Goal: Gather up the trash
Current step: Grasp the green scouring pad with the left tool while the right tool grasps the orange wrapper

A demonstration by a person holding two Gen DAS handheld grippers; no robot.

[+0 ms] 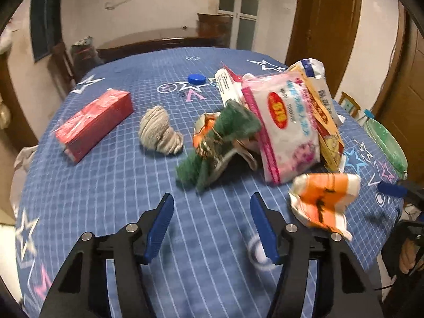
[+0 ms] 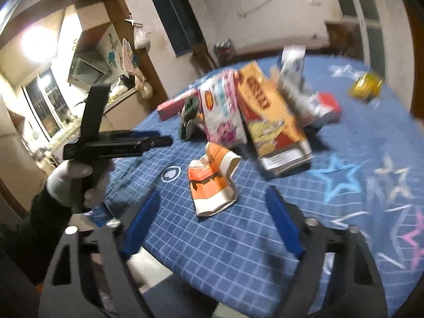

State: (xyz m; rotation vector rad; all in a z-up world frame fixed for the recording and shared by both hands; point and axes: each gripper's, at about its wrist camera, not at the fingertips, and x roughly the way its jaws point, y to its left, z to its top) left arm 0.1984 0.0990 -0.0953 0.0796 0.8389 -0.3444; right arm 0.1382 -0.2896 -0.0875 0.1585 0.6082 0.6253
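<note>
Pink-and-white packet (image 1: 286,129): red oval label bears digits, apparently "018", seen inverted. Blue tablecloth (image 1: 132,198): letters "VE" printed beside a star. Remaining package print illegible.

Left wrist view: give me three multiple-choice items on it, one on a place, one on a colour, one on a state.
1. The red box lies where relative to the rag?
A. left of it
B. on it
C. right of it

2. What colour is the bottle cap?
A. white
B. blue
C. green

3. How is the left gripper?
A. shut on the rag
B. open, holding nothing
C. shut on the cap

Key: 1 A, the box sits apart, left of the rag. 2 B, the cap is blue. 3 B, its fingers stand apart over bare tablecloth.
</note>
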